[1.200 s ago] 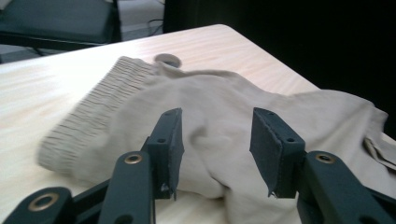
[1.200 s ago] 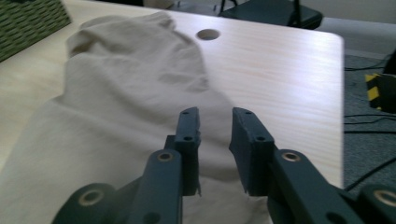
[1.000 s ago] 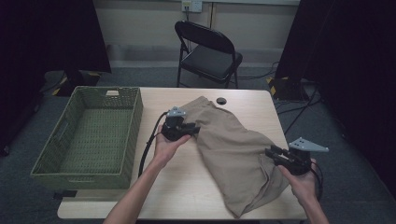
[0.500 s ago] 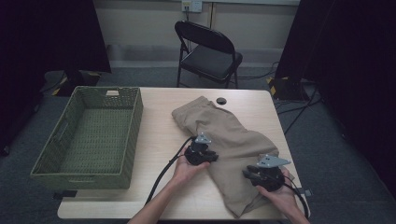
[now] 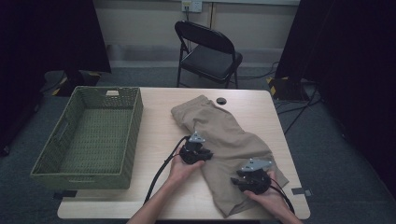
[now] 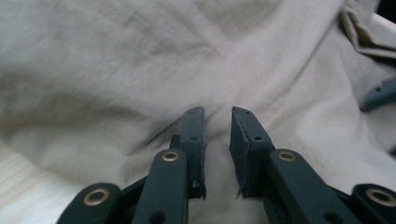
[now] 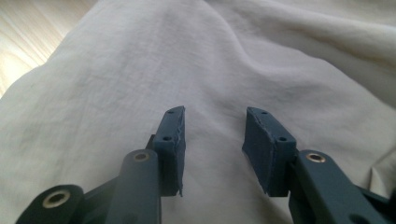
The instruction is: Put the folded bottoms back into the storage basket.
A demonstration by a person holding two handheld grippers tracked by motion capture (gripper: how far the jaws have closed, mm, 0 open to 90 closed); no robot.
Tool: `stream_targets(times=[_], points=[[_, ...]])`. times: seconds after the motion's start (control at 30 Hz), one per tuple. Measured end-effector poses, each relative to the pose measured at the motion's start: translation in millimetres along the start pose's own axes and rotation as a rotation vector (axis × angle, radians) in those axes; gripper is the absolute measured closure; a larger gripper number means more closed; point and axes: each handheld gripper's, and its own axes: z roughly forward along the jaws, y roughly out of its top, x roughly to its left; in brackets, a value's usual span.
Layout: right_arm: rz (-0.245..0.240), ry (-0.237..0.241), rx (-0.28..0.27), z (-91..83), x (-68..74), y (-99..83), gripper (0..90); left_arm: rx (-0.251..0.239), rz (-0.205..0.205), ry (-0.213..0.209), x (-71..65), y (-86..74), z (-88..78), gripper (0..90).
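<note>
A tan garment (image 5: 224,135) lies crumpled across the right half of the wooden table (image 5: 159,126). My left gripper (image 5: 205,155) rests low on the garment's left edge near its middle. In the left gripper view the cloth (image 6: 140,60) lies under the left gripper (image 6: 218,112); its jaws have just been closing and stand a narrow gap apart, with a crease running up to the gap. My right gripper (image 5: 239,181) sits on the garment's near end. Its jaws (image 7: 215,112) have just been opening and stand apart over smooth cloth (image 7: 187,56), gripping nothing.
A green woven basket (image 5: 135,121) stands on the table's left half, with nothing in it. A small black round object (image 5: 221,101) lies near the far edge. A black folding chair (image 5: 210,51) stands behind the table. Cables trail from both grippers toward the near edge.
Both hands have come down and toward the near edge. The left gripper went from the garment's far left part to its middle; the right moved left onto the near end.
</note>
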Motion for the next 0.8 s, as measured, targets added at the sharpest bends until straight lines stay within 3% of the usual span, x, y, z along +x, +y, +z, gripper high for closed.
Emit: stream_targets(times=[0.17, 0.27, 0.37, 0.47, 0.53, 0.57, 0.67, 0.7, 0.8], points=[[-0.033, 0.042, -0.021, 17.9, 21.2, 16.6, 55.8, -0.002, -0.026, 0.038, 14.1, -3.8, -11.1, 75.7], [-0.047, 0.066, -0.027, 30.6, 36.9, 29.1, 51.2, -0.006, -0.044, 0.077, 29.9, -8.9, -24.0, 75.7], [-0.06, 0.079, -0.025, 41.4, 50.9, 40.7, 48.7, -0.001, -0.026, 0.118, 39.0, -11.5, -31.8, 75.7], [-0.082, 0.114, -0.004, 53.0, 66.8, 55.9, 45.3, 0.0, -0.038, 0.141, 48.9, -13.5, -39.0, 75.7], [-0.087, 0.152, 0.003, 56.6, 72.0, 63.2, 48.1, -0.003, -0.052, 0.146, 55.2, -15.4, -43.6, 74.4], [-0.086, 0.186, 0.0, 56.8, 73.3, 66.3, 48.0, -0.012, -0.072, 0.136, 57.9, -17.3, -45.7, 72.9], [-0.091, 0.204, -0.033, 47.3, 69.2, 69.8, 47.6, -0.025, -0.101, 0.12, 57.1, -19.6, -48.2, 70.2], [-0.082, 0.208, -0.047, 42.7, 64.0, 69.9, 47.9, -0.007, -0.084, 0.127, 54.6, -18.9, -49.8, 68.6], [-0.022, 0.171, -0.077, 30.1, 41.1, 68.6, 49.4, 0.002, -0.083, 0.114, 47.0, -16.3, -53.3, 65.1]])
